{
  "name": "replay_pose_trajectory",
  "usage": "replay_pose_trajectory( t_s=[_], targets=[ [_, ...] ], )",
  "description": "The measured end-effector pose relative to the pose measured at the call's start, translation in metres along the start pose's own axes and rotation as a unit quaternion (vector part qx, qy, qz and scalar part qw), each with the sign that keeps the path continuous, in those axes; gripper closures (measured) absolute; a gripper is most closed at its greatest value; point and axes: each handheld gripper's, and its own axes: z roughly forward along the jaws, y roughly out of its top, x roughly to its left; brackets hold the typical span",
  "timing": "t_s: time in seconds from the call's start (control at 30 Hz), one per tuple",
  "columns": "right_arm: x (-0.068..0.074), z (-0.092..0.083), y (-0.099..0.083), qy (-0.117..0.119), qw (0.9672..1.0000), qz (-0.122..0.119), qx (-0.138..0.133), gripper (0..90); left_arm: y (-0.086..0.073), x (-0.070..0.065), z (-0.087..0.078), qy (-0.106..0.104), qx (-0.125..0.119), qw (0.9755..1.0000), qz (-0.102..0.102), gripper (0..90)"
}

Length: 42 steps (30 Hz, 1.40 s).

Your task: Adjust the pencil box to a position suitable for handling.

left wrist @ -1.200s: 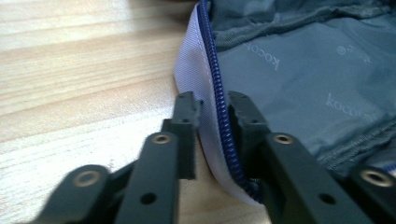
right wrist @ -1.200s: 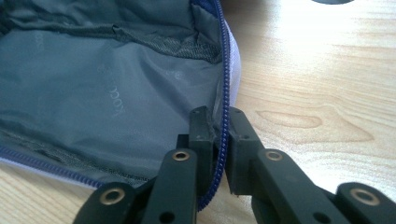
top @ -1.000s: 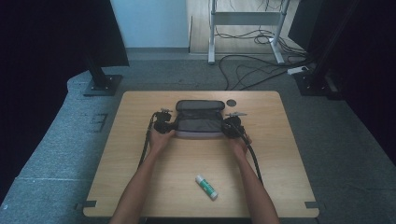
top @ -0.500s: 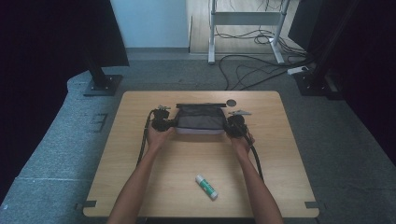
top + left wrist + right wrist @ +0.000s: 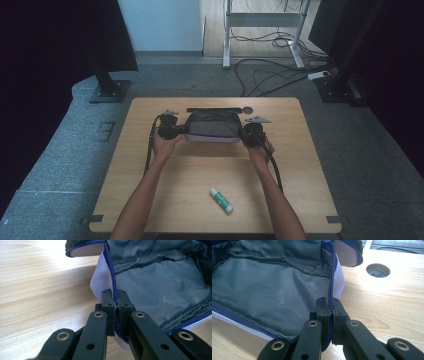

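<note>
grey pouch (image 5: 212, 127) pinched by both grippers.

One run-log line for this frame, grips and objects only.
left gripper: shut on pouch zipper edge | right gripper: shut on opposite edge | pouch: open | glue stick: untouched

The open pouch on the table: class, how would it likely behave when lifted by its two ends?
The pouch is probably floppy: its thin grey lining wrinkles. It would likely sag between the left gripper and right gripper, which pinch only the zipper edge. It probably weighs little, looking empty inside.
</note>
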Motion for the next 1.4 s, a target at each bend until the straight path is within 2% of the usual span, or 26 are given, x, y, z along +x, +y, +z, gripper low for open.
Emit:
replay_pose_trajectory(
  t_s=[0.4, 0.7, 0.8, 1.4],
  targets=[
    [0.002, -0.014, 0.006, 0.004, 0.9999, -0.006, -0.015, 86.1, 0.003, -0.004, -0.011, -0.009, -0.01, 0.9999, 0.005, 87.2],
    [0.006, -0.022, 0.014, 0.013, 0.9995, -0.007, -0.026, 86.2, 0.008, -0.006, -0.026, -0.013, -0.025, 0.9996, 0.008, 87.2],
    [0.011, -0.028, 0.017, 0.013, 0.9993, -0.018, -0.03, 86.2, 0.009, -0.006, -0.032, -0.013, -0.03, 0.9994, 0.01, 87.2],
    [0.017, -0.045, 0.017, 0.024, 0.9984, -0.025, -0.045, 86.2, 0.008, -0.016, -0.057, -0.022, -0.045, 0.9982, 0.033, 87.1]
  ],
)
